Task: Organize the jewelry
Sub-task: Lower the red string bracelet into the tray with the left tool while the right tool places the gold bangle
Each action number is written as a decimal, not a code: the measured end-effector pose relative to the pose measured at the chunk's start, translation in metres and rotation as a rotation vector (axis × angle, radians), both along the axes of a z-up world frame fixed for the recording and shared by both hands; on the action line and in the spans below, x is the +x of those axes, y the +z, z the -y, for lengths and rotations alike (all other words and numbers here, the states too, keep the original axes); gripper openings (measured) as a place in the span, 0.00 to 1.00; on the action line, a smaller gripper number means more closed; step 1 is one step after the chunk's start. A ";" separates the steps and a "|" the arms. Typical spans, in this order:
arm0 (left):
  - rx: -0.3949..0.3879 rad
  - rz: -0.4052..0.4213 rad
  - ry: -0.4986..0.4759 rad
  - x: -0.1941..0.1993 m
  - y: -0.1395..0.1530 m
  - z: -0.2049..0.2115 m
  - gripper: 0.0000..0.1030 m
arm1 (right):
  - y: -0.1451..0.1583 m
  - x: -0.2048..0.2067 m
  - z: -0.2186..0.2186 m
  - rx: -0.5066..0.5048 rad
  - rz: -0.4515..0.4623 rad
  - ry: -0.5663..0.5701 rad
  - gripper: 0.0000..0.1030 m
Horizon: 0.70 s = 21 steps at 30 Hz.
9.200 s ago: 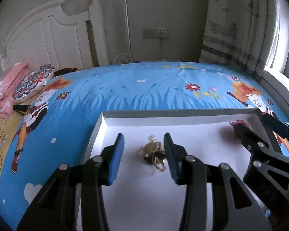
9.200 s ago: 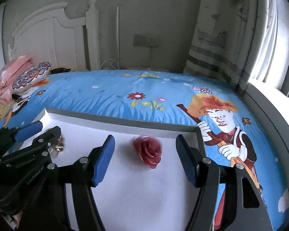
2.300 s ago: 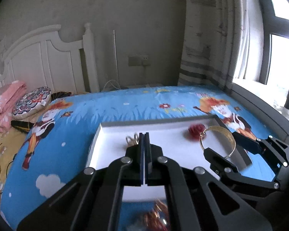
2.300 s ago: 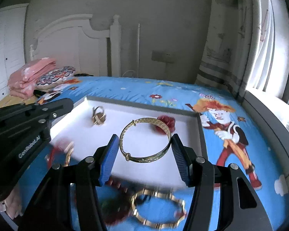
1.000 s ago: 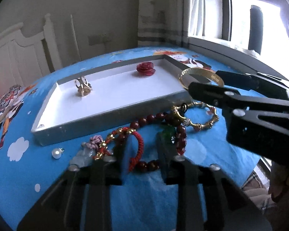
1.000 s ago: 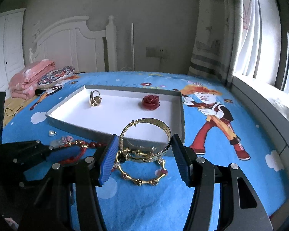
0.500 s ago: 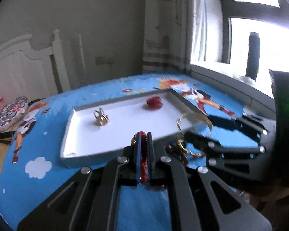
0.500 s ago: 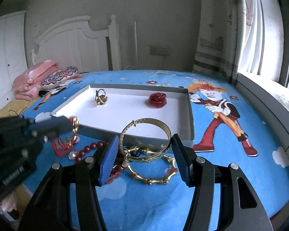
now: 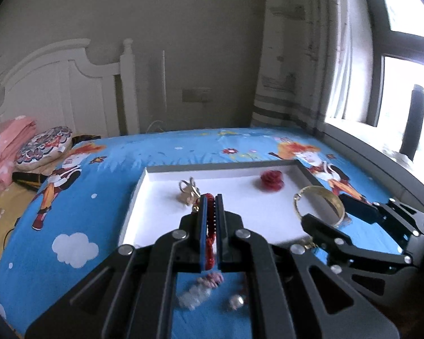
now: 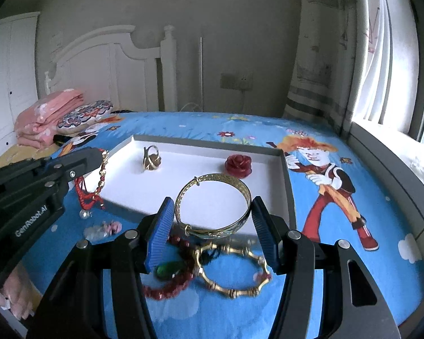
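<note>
Both grippers now lifted: left gripper (image 9: 210,197) pinches red bracelet (image 10: 84,195), right gripper (image 10: 212,220) clamps gold bangle (image 10: 213,206), tray (image 10: 285,186) holds 2 pieces

A bed (image 10: 339,197) with a blue cartoon-print sheet carried everything. On it lay a shallow white tray (image 10: 286,186), a gold segmented bangle (image 10: 234,275) touching a string of red beads (image 10: 166,288), a small pearl (image 10: 84,213), and folded pink bedding (image 10: 46,118) beside a patterned cushion (image 10: 83,115) near the headboard.
</note>
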State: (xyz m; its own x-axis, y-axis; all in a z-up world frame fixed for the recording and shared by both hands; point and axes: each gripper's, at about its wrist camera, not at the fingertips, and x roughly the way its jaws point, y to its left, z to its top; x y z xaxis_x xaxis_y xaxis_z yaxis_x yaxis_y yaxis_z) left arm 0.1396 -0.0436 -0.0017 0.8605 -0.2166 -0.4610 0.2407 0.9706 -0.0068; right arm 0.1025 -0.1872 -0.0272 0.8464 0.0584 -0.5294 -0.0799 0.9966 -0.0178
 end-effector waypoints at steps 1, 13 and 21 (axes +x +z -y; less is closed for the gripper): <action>-0.002 0.001 0.004 0.004 0.002 0.000 0.05 | 0.000 0.002 0.000 0.000 -0.001 -0.001 0.52; 0.006 0.025 0.028 0.065 0.024 0.011 0.05 | 0.017 0.063 -0.009 -0.030 0.005 -0.005 0.52; 0.034 -0.068 0.066 0.104 -0.016 0.020 0.06 | -0.010 0.104 -0.006 -0.048 -0.099 -0.039 0.52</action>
